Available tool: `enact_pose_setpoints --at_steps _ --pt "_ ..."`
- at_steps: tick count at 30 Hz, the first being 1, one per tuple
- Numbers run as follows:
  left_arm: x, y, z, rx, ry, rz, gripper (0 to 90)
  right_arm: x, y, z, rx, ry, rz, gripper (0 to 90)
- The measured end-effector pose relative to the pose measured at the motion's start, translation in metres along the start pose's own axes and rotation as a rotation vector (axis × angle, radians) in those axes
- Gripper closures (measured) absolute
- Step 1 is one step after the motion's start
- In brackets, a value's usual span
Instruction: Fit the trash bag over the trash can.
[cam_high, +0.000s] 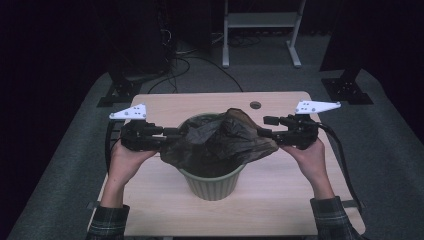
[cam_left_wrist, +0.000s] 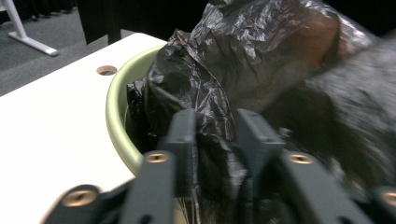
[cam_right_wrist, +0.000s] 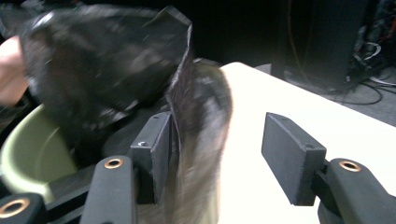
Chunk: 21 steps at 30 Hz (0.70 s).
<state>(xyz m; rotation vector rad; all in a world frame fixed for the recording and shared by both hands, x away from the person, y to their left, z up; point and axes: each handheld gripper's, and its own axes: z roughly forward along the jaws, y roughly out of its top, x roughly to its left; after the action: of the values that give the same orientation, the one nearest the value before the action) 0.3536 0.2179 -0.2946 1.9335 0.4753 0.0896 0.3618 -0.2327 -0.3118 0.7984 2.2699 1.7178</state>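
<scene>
On a pale wooden desk (cam_high: 150, 210) stands a round, pale green plastic waste bin (cam_high: 214, 185), with a crinkled black plastic bin liner (cam_high: 220, 137) bunched loosely over its mouth and spilling past the rim on both sides. A person in plaid sleeves holds a black two-jaw tool in each hand, one at either side of the bin.

The left tool (cam_high: 172, 132) grips the liner's left edge: in the left gripper view its jaws stand close together with a fold of black film pinched between them, just beside the green rim (cam_left_wrist: 114, 116). The right tool (cam_high: 265, 132) is at the liner's right edge. In the right gripper view its jaws stand wide apart; the film lies against one pad (cam_right_wrist: 156, 144), but the other pad is clear of it, so this side is not clamped.

Judging from this, the risk lies on the right: if the hands pull outward now, the film may slide off the open jaws and the liner will sag to one side. A hard one-sided tug could also tear the thin plastic or tip the light bin.
</scene>
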Motion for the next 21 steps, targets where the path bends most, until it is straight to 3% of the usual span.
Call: enact_pose_setpoints --at_steps 3,5,8,11,18,21 --pt "0.001 0.0 -0.003 0.004 -0.01 0.001 84.2 -0.01 0.003 -0.001 -0.029 -0.011 0.023 41.9" --pt "0.002 -0.001 -0.004 0.005 -0.007 0.004 88.7 -0.019 0.004 -0.001 -0.033 -0.035 0.038 42.1" --pt "0.002 -0.001 -0.007 0.007 -0.008 0.005 89.6 -0.029 0.004 0.004 -0.016 -0.041 0.069 42.2" --pt "0.002 -0.001 -0.009 0.005 -0.007 0.002 89.7 -0.037 0.001 0.016 0.008 -0.014 0.106 41.7" --pt "0.003 -0.002 -0.01 0.006 -0.013 0.003 89.6 -0.056 -0.003 0.022 0.023 -0.082 0.149 42.0" --pt "0.003 -0.002 -0.009 0.004 -0.014 0.002 89.6 -0.059 -0.005 0.027 0.035 -0.054 0.171 39.5"
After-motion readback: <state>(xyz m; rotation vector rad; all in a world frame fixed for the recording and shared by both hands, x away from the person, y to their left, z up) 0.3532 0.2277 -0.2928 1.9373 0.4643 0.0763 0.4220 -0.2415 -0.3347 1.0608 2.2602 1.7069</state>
